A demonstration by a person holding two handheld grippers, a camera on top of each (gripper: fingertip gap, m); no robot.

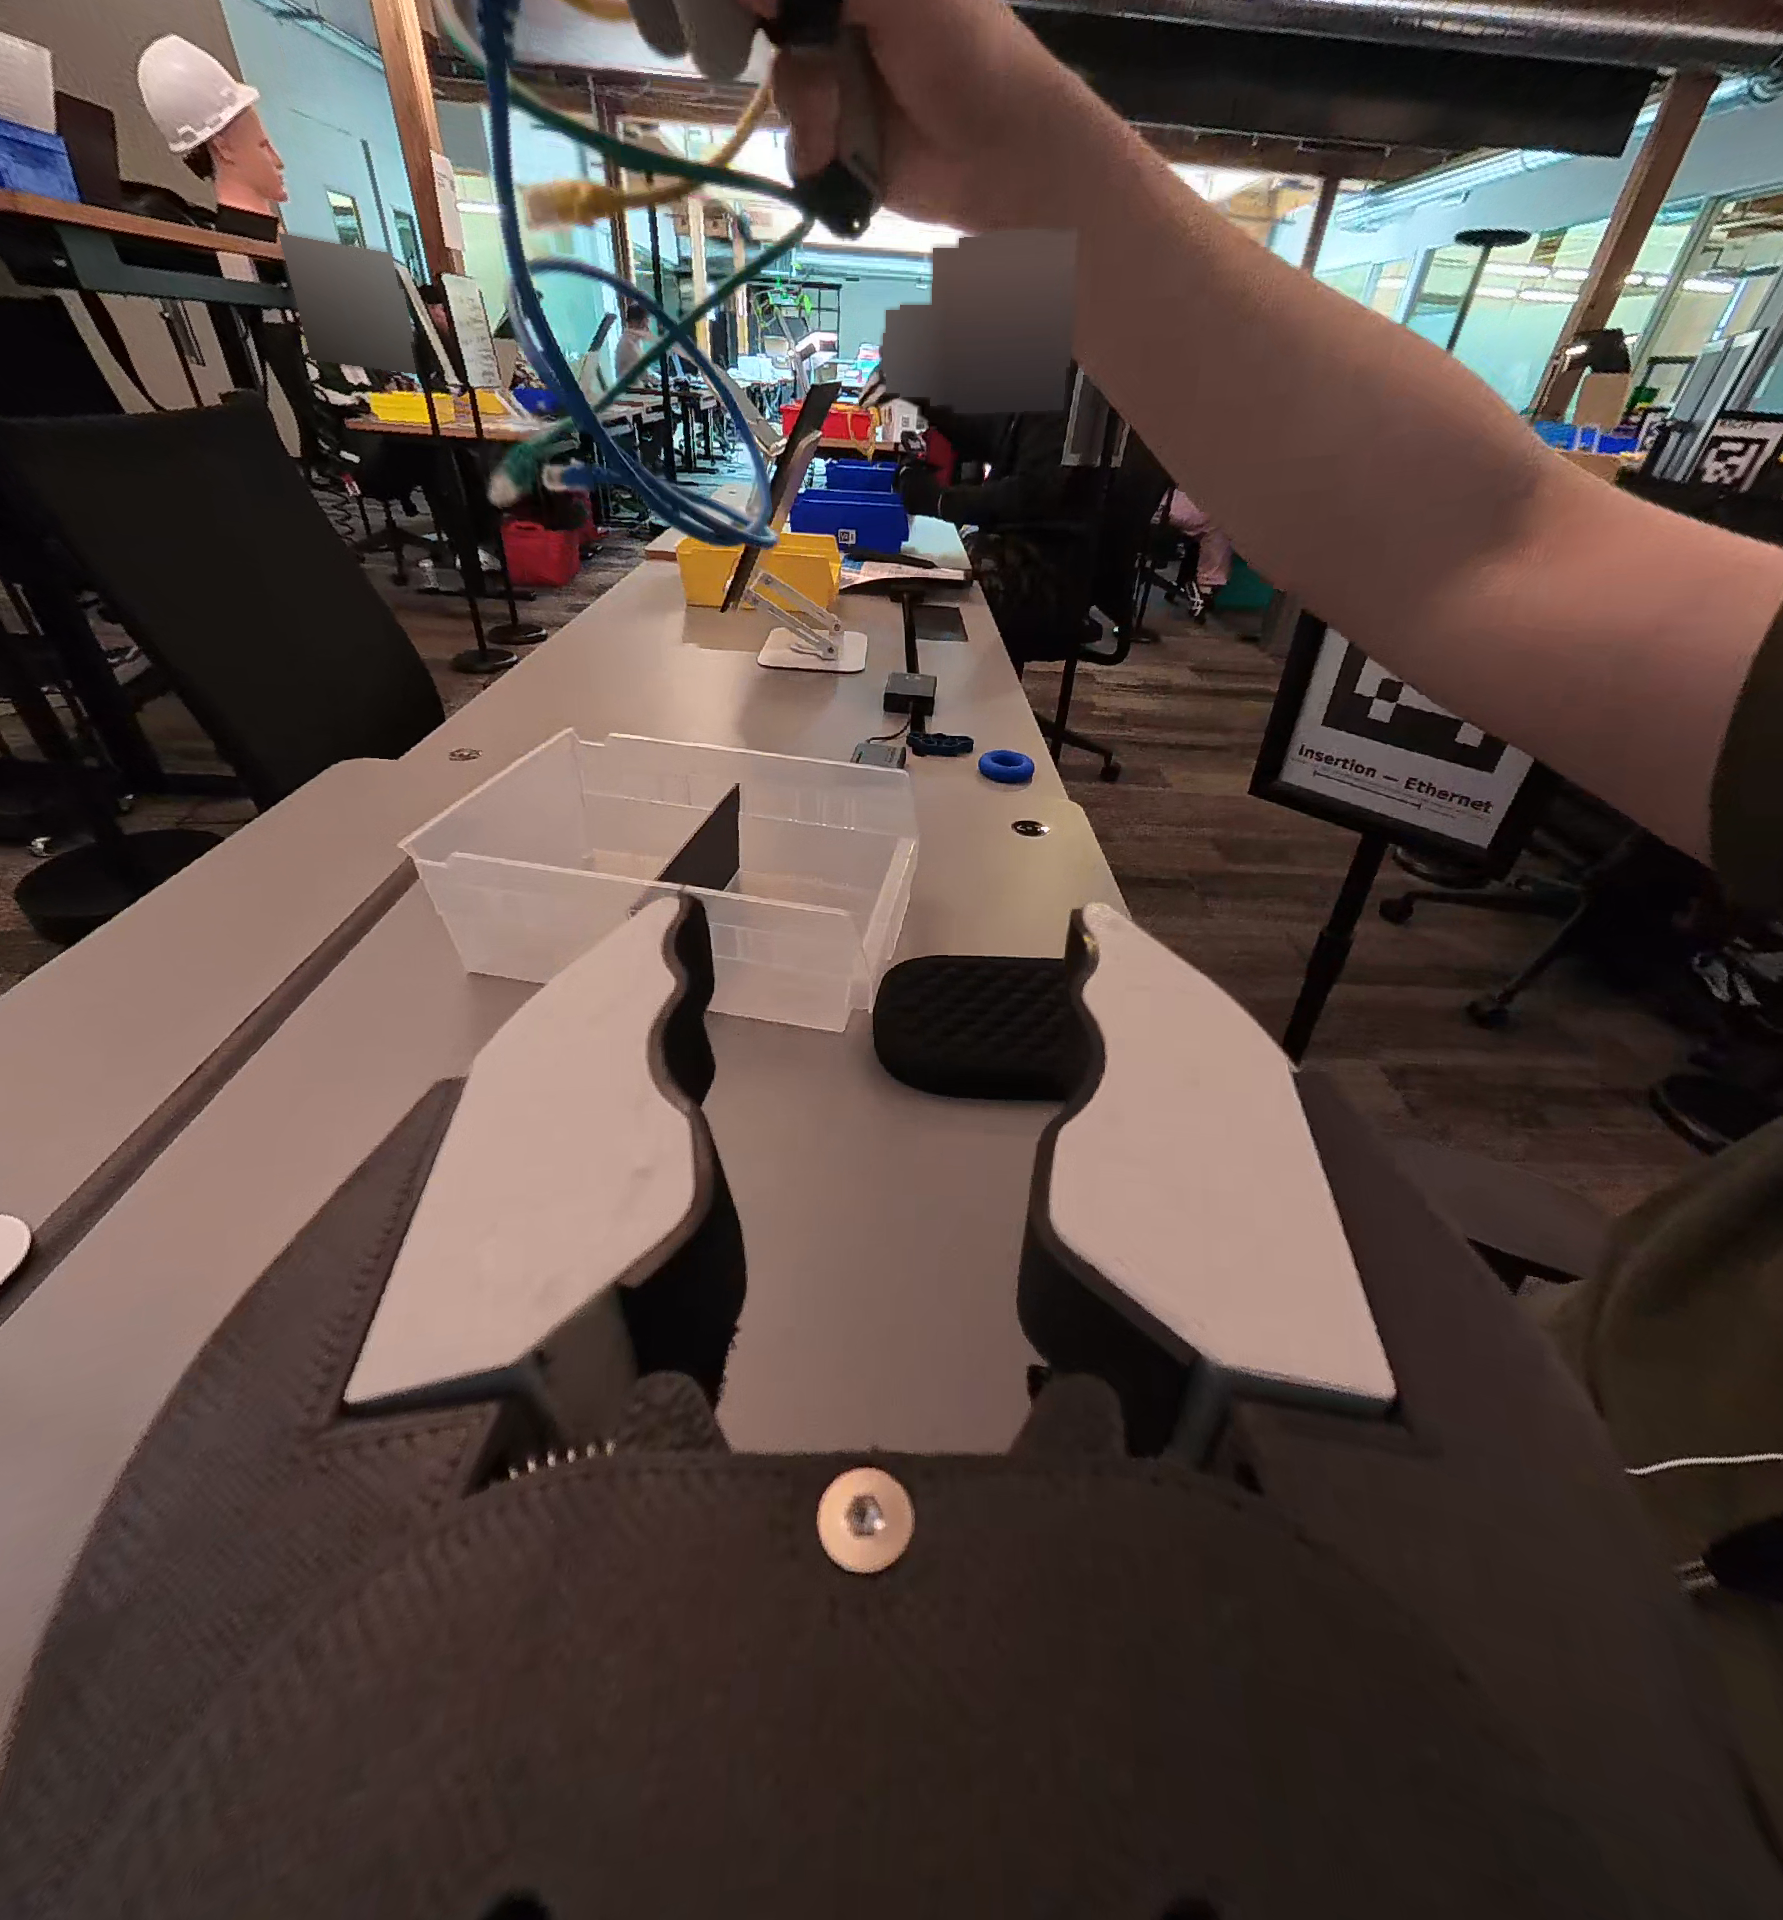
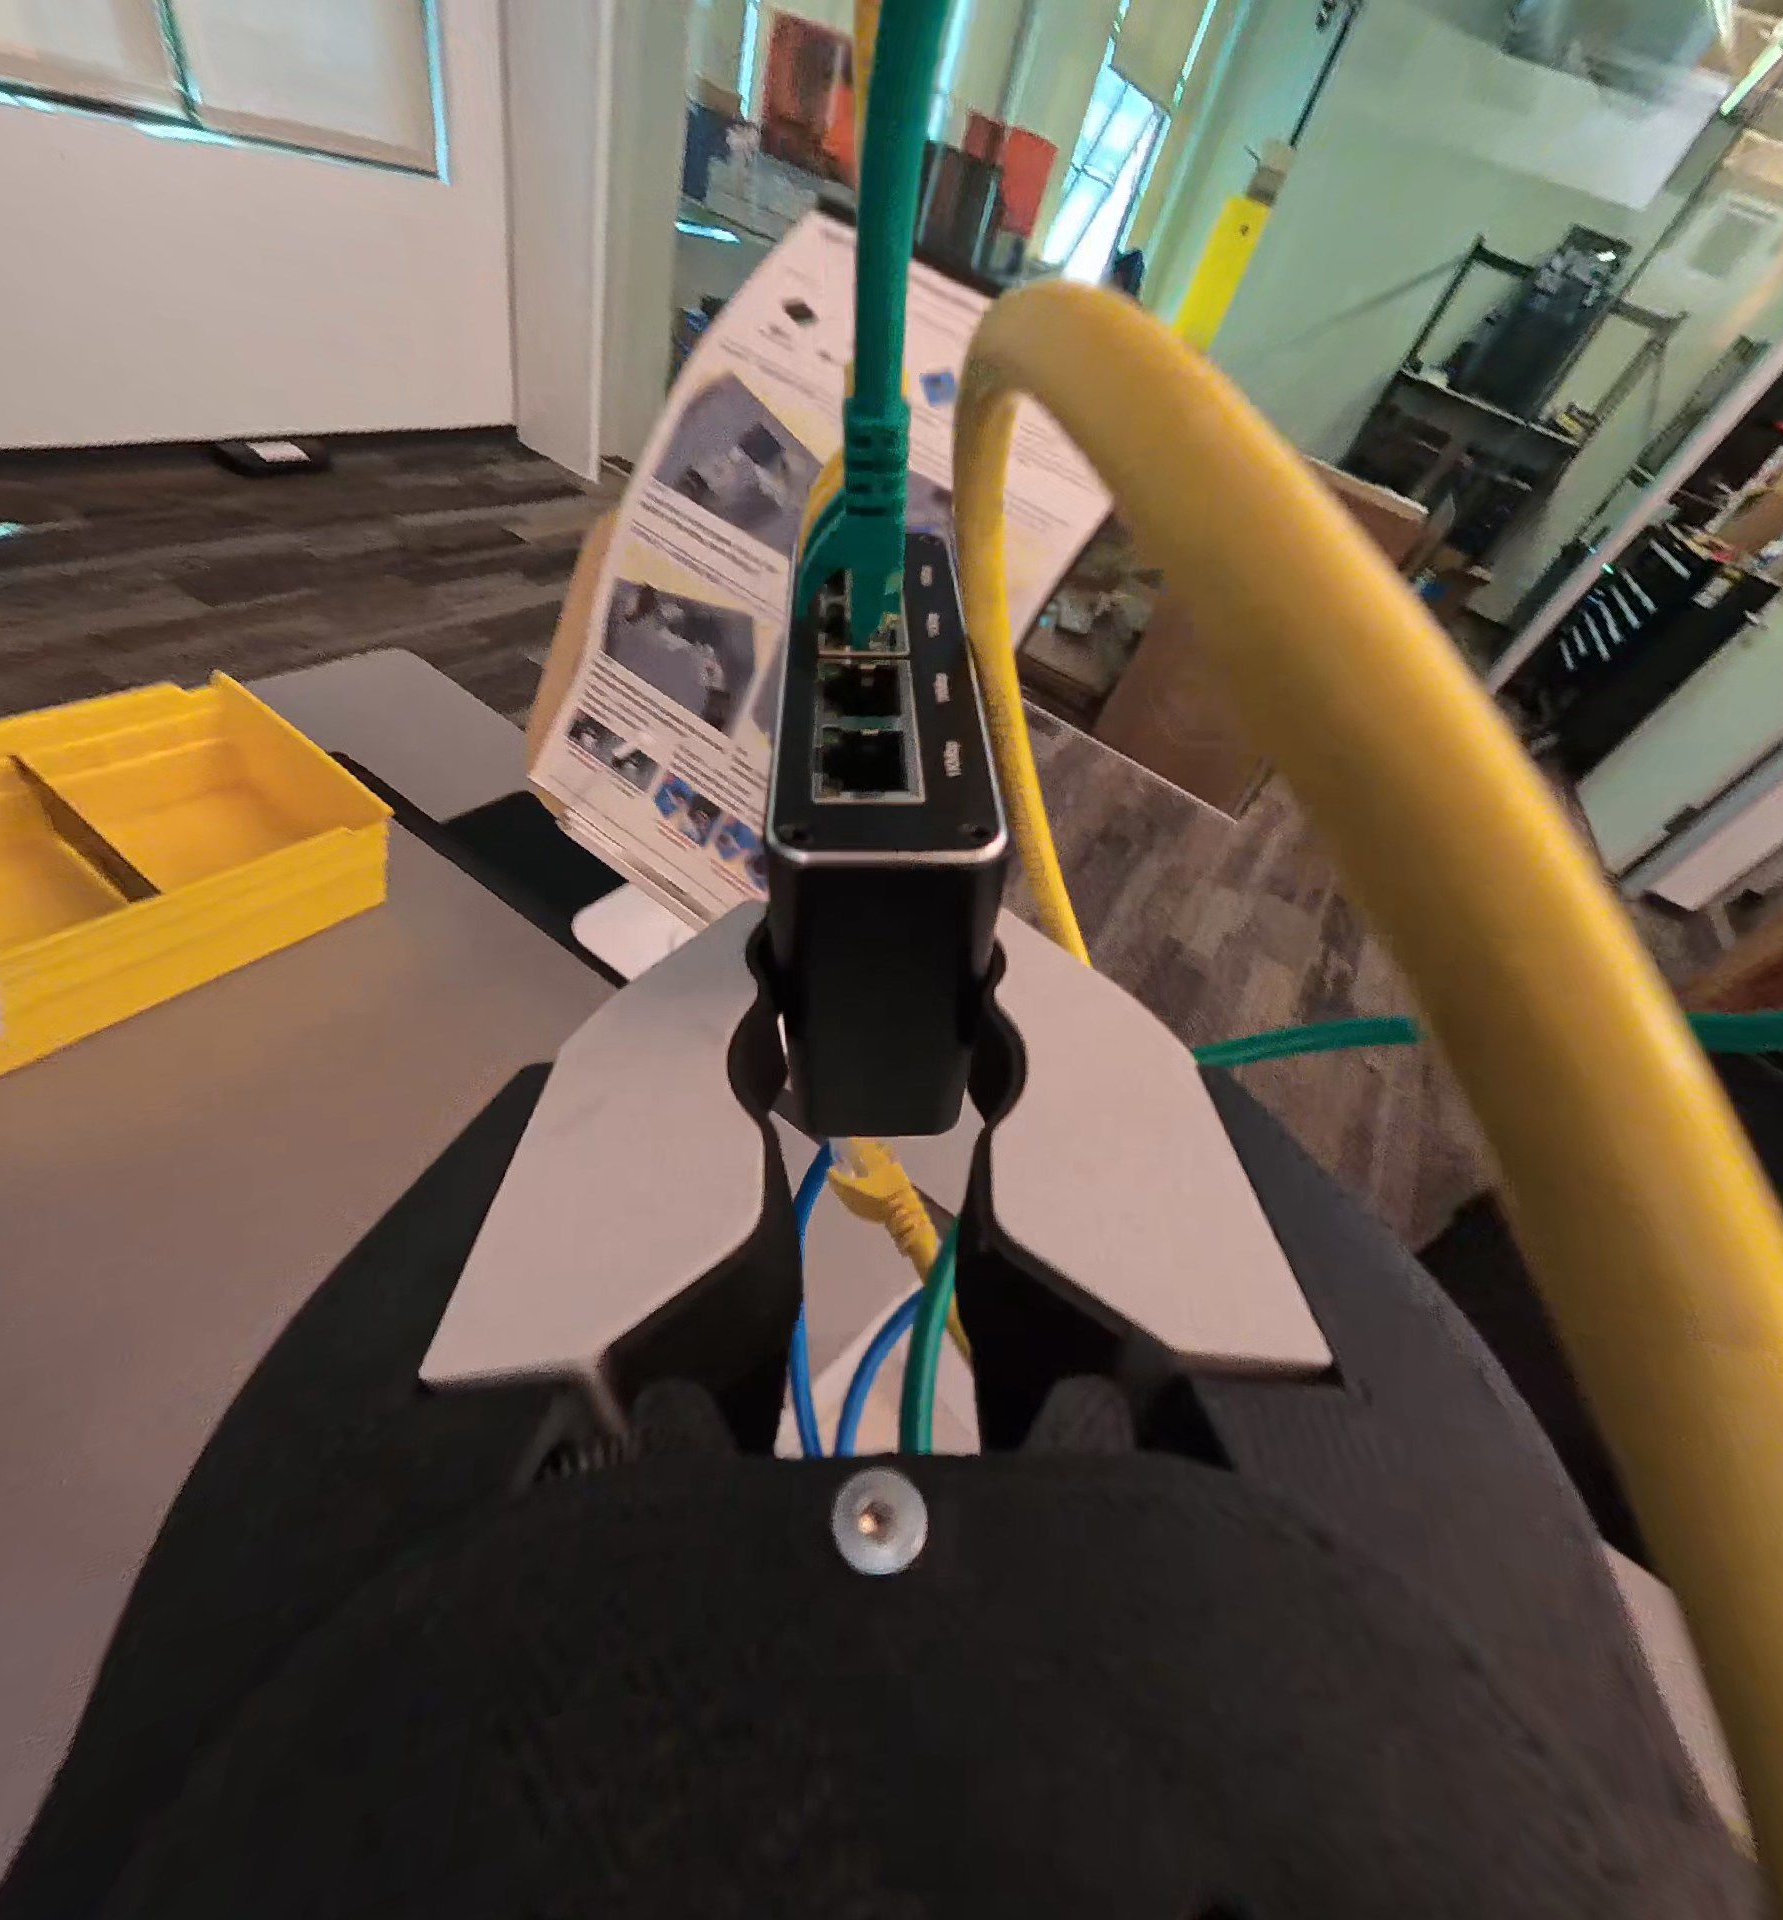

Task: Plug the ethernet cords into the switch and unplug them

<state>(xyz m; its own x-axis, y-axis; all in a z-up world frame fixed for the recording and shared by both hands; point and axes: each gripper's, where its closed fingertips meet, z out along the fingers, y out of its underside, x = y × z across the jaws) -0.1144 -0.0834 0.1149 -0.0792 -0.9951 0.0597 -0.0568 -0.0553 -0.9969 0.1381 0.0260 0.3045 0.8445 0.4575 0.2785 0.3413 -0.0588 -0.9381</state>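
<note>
This was an open-plan workshop or lab: long grey tables (image 1: 243, 997) stood in rows with office chairs (image 1: 212, 592), coloured parts bins (image 1: 851, 514) sat on the benches (blue, yellow, red), a printed marker sign (image 1: 1406, 748) stood on a floor stand, and glass-walled rooms (image 1: 1687, 301) with exposed beams lined the sides.

Long grey worktop (image 1: 243, 1039) running away through an open workshop, black office chair (image 1: 212, 592) at its left, wood-plank floor (image 1: 1230, 935) to the right, glass partitions (image 1: 1697, 301) glowing beyond, timber posts (image 1: 1635, 218) overhead.
</note>
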